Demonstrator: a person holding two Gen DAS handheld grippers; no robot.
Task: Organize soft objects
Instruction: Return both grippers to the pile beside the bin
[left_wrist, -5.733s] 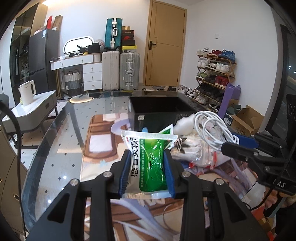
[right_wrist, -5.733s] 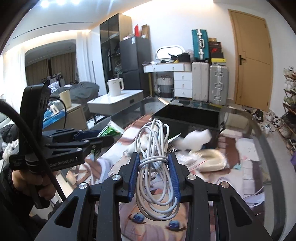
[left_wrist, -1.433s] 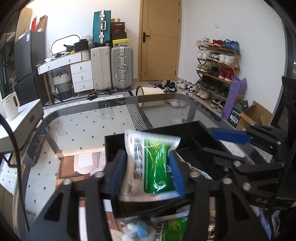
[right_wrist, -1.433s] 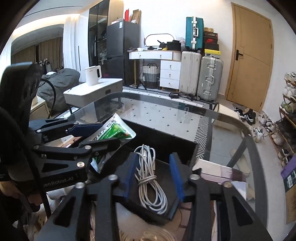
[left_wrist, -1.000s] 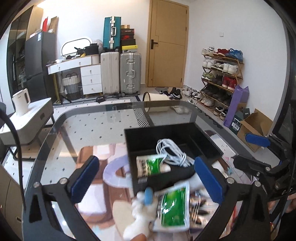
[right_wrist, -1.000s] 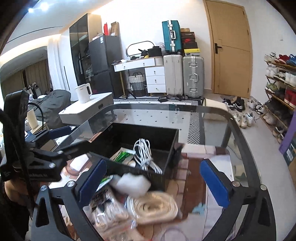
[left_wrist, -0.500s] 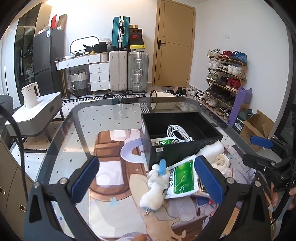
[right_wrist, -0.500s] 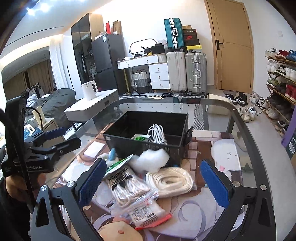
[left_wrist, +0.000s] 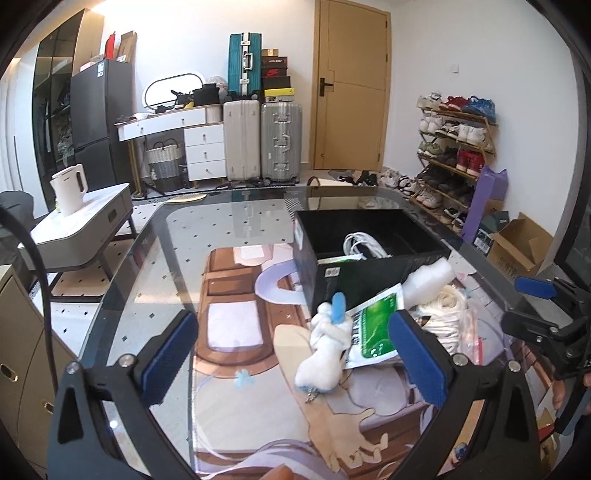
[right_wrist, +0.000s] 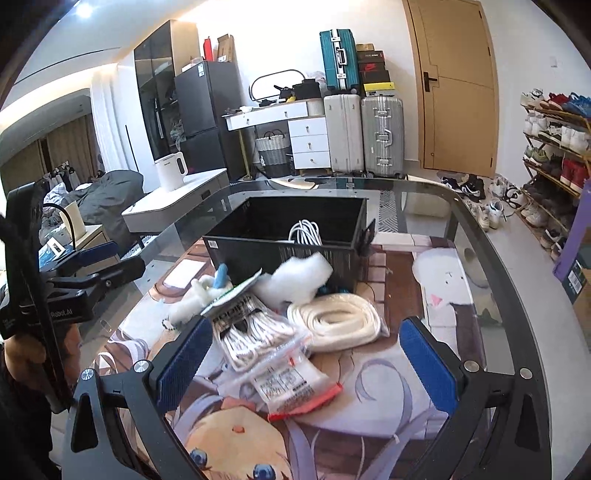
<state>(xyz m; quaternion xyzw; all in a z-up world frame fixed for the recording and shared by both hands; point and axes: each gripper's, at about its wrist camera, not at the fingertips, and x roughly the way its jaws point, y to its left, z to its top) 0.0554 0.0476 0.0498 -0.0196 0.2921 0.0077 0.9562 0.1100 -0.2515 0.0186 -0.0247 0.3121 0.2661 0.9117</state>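
Both claws spread wide, empty. Coiled white rope (right_wrist: 338, 319) lay dead ahead of right claw (right_wrist: 306, 363), just before black bin (right_wrist: 280, 254); left claw (left_wrist: 295, 354) faced plush toy (left_wrist: 327, 350).

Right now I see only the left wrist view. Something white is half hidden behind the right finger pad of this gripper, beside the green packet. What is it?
Observer: It is a coil of white rope, lying flat on the mat in front of the black box.
Operator: Does anything cover it?
Observer: No. A clear bag of white cords lies against its left side.
Operator: Is the right gripper free to take it?
Observer: Yes. The right gripper is open and empty, and a flat packet with a red edge lies nearest to it.
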